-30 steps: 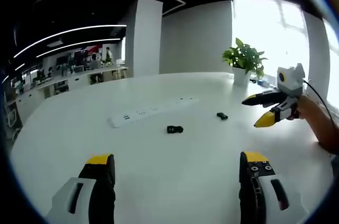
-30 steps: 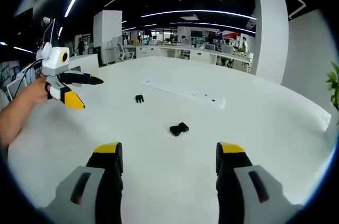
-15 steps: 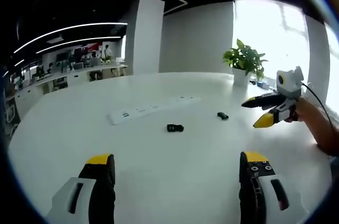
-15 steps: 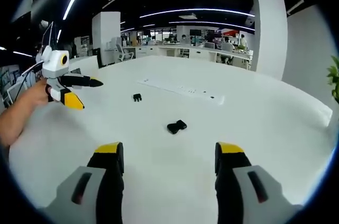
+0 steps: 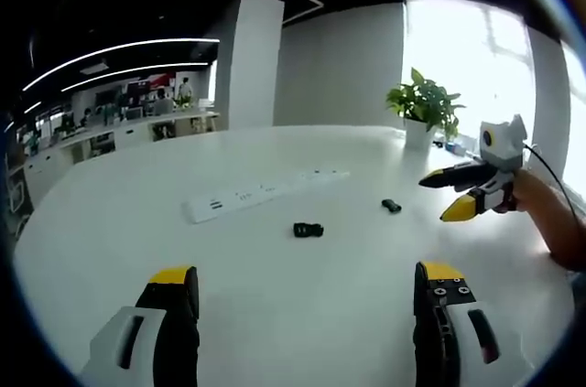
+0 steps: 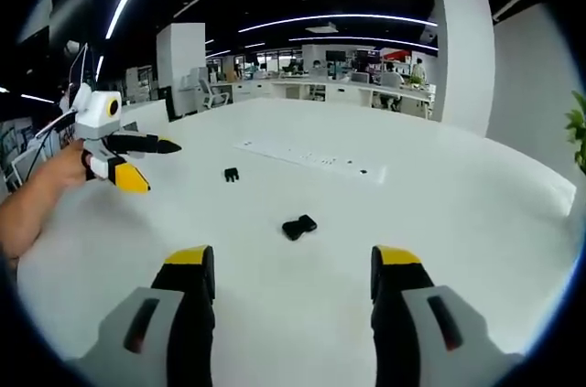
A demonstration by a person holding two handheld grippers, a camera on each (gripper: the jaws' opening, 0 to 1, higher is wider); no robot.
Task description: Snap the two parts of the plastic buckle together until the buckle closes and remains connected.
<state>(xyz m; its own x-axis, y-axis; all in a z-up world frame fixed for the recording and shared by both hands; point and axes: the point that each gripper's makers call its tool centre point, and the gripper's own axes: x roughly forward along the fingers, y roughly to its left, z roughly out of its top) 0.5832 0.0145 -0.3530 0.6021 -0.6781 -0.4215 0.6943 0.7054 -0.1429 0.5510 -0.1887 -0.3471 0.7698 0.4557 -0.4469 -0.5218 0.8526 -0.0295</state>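
Jaws of both grippers stand wide and empty over the white table (image 5: 275, 314), buckle halves at twelve o'clock, open office behind.

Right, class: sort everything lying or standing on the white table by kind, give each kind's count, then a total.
Black buckle parts: 2, one nearer and one farther, lying apart.
White power strips: 1.
Potted plants: 1.
Total: 4 things on the table.
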